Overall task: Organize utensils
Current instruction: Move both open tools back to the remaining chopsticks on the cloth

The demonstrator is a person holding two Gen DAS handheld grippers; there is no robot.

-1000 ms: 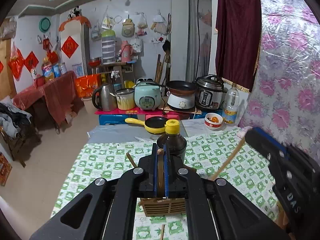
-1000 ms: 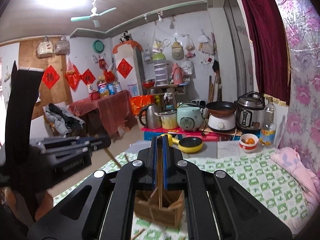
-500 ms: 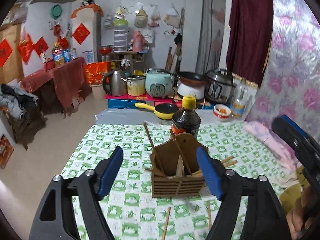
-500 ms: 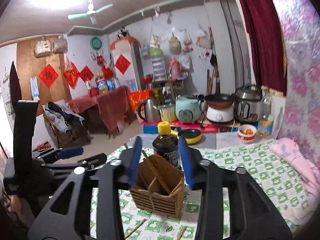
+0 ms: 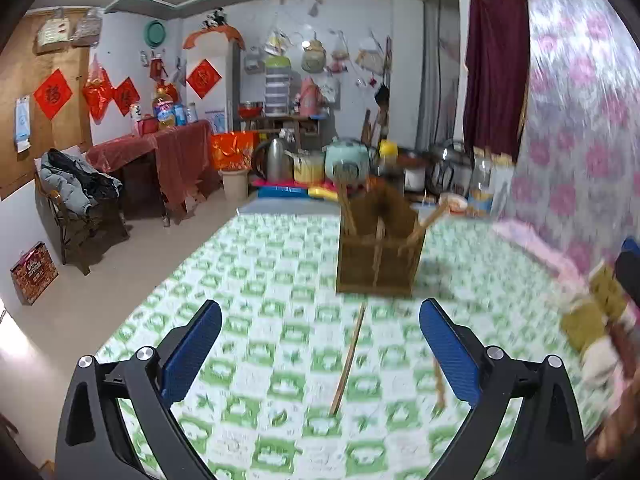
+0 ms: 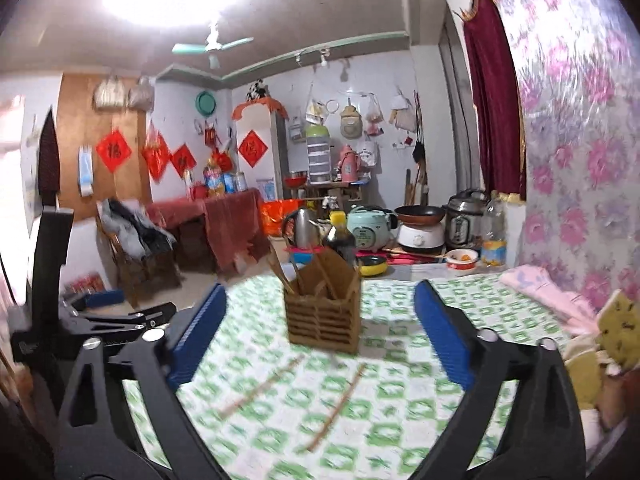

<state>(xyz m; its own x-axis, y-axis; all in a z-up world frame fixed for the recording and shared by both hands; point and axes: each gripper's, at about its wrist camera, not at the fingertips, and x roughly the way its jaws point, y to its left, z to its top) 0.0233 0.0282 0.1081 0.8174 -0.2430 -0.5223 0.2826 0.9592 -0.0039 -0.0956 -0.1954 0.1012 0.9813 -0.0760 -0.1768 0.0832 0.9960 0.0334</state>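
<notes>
A slatted wooden utensil holder stands on the green-and-white checked tablecloth with several chopsticks leaning in it. Loose chopsticks lie in front of it: one between my left gripper's fingers on the cloth, a second to its right, and two in the right wrist view. My left gripper is well back from the holder, its jaws opening wide with nothing held. My right gripper is also back from the holder, jaws opening, empty. The left gripper's body shows at the left of the right wrist view.
A dark sauce bottle with a yellow cap stands just behind the holder. Beyond the table are a yellow pan, kettle, rice cookers and a small bowl. A pink cloth and a yellow toy lie right.
Both grippers were shut on chopsticks over the holder; they have opened wide and pulled back and down. The chopsticks now stand in the holder.
</notes>
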